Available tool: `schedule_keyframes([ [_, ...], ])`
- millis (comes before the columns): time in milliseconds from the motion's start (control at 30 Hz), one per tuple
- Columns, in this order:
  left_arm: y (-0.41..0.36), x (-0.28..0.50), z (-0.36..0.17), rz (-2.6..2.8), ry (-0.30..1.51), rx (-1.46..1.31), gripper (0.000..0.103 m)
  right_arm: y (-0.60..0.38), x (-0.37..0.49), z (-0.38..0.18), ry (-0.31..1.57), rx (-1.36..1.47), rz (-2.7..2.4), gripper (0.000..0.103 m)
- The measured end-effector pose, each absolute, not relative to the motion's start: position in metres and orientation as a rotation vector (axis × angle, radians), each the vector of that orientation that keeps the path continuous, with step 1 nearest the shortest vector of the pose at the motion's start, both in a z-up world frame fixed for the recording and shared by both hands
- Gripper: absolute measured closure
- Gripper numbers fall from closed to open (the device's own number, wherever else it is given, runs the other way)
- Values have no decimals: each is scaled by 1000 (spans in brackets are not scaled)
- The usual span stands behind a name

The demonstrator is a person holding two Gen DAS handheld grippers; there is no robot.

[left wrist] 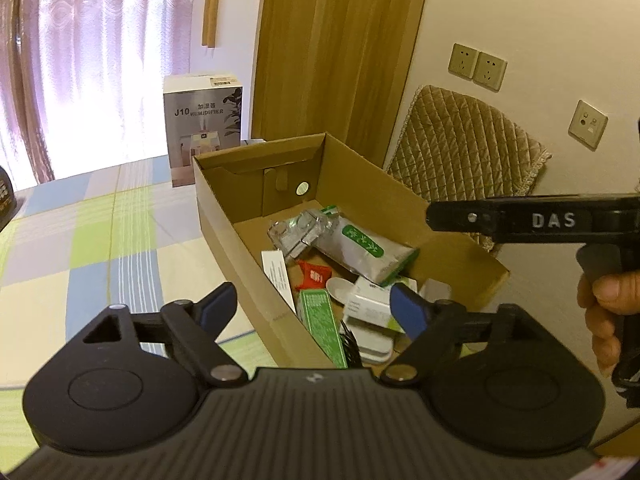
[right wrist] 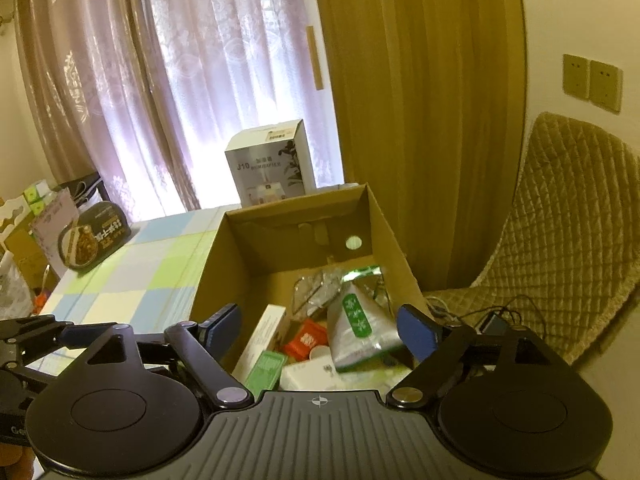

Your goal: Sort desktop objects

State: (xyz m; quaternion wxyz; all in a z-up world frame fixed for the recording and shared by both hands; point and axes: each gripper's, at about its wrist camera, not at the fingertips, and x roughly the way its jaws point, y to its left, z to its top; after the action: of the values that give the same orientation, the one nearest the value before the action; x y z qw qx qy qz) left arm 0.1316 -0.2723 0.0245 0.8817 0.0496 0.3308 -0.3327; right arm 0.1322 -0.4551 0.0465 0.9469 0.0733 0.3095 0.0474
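My left gripper (left wrist: 314, 306) hangs wide open and empty over the near wall of the cardboard box (left wrist: 224, 216), hiding whatever lies at that end. Inside, a green carton (left wrist: 320, 320), a red sachet (left wrist: 314, 274) and a silver pouch with a green label (left wrist: 362, 246) lie heaped; smaller white pieces are hard to identify. My right gripper (right wrist: 318, 330) gapes empty above them.

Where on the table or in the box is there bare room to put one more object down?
The checked tablecloth lies bare between the brown cardboard box and the white humidifier carton. Inside the box, only the floor at the far end is free. The near end is crowded: silver-green pouch, red packet, green flat box.
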Motion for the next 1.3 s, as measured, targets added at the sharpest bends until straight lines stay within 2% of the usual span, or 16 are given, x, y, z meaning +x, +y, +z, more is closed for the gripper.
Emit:
schedule_keyframes([
  [167,-265,106,30,-668,698,93,3,-452,98,59,619,170,105,2],
  [500,-243,56,42,-626,717,78,1,-432,39,80,609,138,129,2],
  [1300,-205,-42,55,-509,767,-9,1,-407,-76,88,645,157,74,2],
])
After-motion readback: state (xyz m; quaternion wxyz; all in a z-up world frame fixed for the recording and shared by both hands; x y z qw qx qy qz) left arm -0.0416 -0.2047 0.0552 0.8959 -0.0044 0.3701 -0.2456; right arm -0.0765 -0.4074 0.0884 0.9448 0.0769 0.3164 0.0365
